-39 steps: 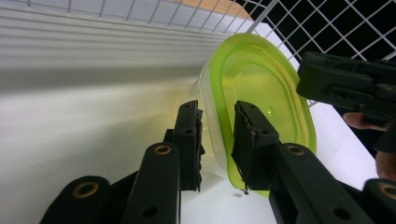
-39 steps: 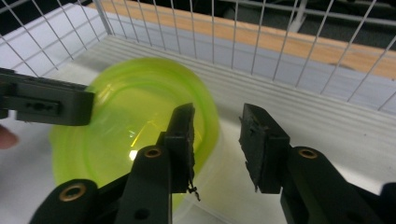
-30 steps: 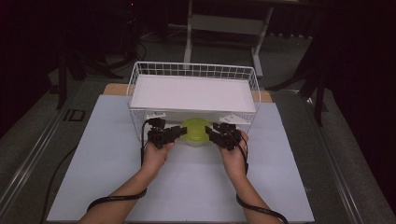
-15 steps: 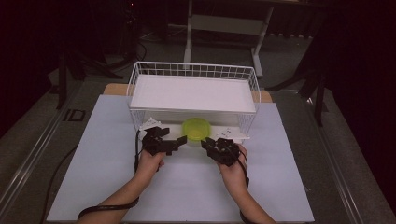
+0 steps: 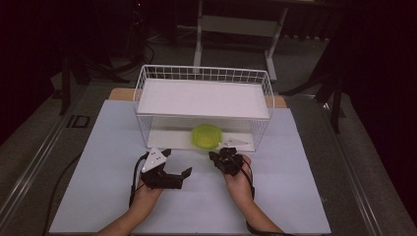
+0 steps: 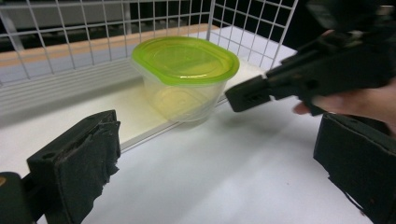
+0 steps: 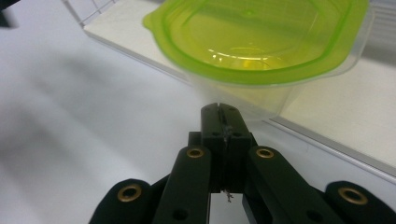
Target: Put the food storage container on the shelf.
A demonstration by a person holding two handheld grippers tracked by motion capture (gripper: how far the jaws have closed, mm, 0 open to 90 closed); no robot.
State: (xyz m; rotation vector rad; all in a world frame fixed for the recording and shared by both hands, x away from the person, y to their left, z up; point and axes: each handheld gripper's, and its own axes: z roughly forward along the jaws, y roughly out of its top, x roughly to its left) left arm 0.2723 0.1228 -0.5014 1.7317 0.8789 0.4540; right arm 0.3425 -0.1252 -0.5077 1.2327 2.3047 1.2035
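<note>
A clear tub with a lime-green lid (image 5: 206,136) (image 6: 184,74) (image 7: 261,42) stands on the white lower board at the open front of a white wire basket (image 5: 147,83). My left gripper (image 5: 177,162) (image 6: 219,172) is over the table in front and to the left of the tub, jaws wide open with nothing between them. My right gripper (image 5: 217,157) (image 7: 223,126) is just in front of the tub, shut on nothing, its tip a short way from the tub's wall. It also reaches in from the right in the left gripper view (image 6: 261,91).
A white board (image 5: 204,98) lies across the top of the basket as an upper shelf. The basket stands at the back of a white table sheet (image 5: 295,196). Dark floor and metal frame legs (image 5: 199,39) lie beyond the table.
Both grippers have drawn back from the sides of the tub toward the person, the left one farther. The tub has stayed where it was.
</note>
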